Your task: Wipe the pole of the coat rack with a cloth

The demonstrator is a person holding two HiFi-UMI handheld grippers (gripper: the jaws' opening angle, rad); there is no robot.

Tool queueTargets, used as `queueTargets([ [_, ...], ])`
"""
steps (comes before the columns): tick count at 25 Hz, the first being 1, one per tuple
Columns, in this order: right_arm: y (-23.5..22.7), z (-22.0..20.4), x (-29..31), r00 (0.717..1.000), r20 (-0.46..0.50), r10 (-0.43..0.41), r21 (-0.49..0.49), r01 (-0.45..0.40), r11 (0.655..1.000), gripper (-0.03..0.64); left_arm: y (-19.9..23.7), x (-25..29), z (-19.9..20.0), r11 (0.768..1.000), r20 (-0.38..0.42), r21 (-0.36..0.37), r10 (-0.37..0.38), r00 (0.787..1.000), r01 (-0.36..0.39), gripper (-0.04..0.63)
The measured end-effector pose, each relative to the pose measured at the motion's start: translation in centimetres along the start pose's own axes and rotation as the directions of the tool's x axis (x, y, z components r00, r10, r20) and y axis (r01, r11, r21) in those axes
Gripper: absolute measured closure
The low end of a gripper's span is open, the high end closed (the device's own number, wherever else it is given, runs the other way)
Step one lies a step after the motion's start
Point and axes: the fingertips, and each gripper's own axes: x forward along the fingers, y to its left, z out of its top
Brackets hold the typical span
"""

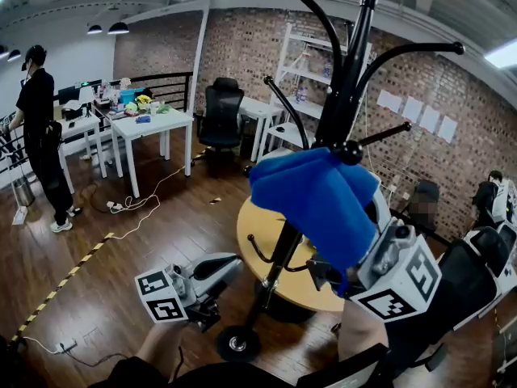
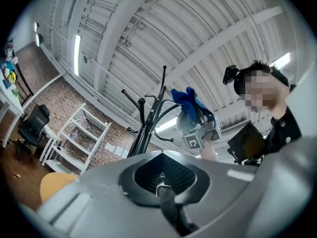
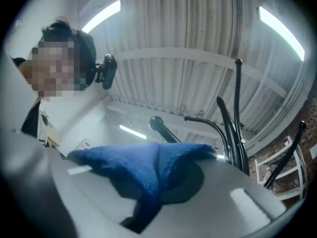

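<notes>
The black coat rack pole rises from its round foot to curved hooks overhead. A blue cloth bunches against the pole at mid height, just under a knobbed hook. My right gripper is shut on it, its tips hidden under the folds. In the right gripper view the cloth drapes over the jaws, with the pole just to its right. My left gripper hangs low, left of the pole and apart from it, jaws together and holding nothing. Its own view looks up at the rack and cloth.
A round yellow table stands right behind the rack. White desks, an office chair and a white shelf line the back. A person stands far left. Cables and striped tape lie on the wooden floor.
</notes>
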Motion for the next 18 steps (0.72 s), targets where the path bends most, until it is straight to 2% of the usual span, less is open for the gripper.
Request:
queueTargets([
  [2,0.9,0.7,0.1,0.999,0.023,0.030,-0.018,-0.030,0.999,0.589,-0.1,-0.1,-0.1,1.000,-0.001,0.003,-0.001,1.000,0.001,0.594],
  [4,-0.1,0.1,0.2,1.000,0.008,0.008,-0.010,-0.008,1.000,0.589,0.0,0.1,0.0,1.000,-0.001,0.004,0.000,1.000,0.000,0.594],
  [7,-4.6,-3.7,0.1,0.986,-0.089,-0.140,0.045,0.145,0.988,0.591,0.0,0.4,0.1,1.000,-0.005,-0.007,0.002,1.000,-0.002,0.594],
  [10,-8.6,-9.8,-1.8,0.926,-0.233,-0.296,0.054,0.316,0.947,0.590,-0.2,-0.2,-0.4,1.000,-0.014,-0.029,0.009,1.000,-0.009,0.594],
  [12,-9.2,-13.2,-3.9,0.892,-0.289,-0.349,0.042,0.376,0.926,0.591,0.1,-0.6,-0.9,0.999,-0.021,-0.047,0.016,1.000,-0.017,0.594],
  [15,-7.9,-18.1,-7.5,0.865,-0.361,-0.350,0.108,0.411,0.905,0.591,0.6,-1.1,-1.9,0.996,-0.035,-0.079,0.033,0.999,-0.036,0.594],
  [18,-6.3,-24.1,-11.8,0.818,-0.462,-0.343,0.192,0.469,0.862,0.591,0.9,-1.5,-2.9,0.994,-0.052,-0.102,0.044,0.998,-0.049,0.594],
])
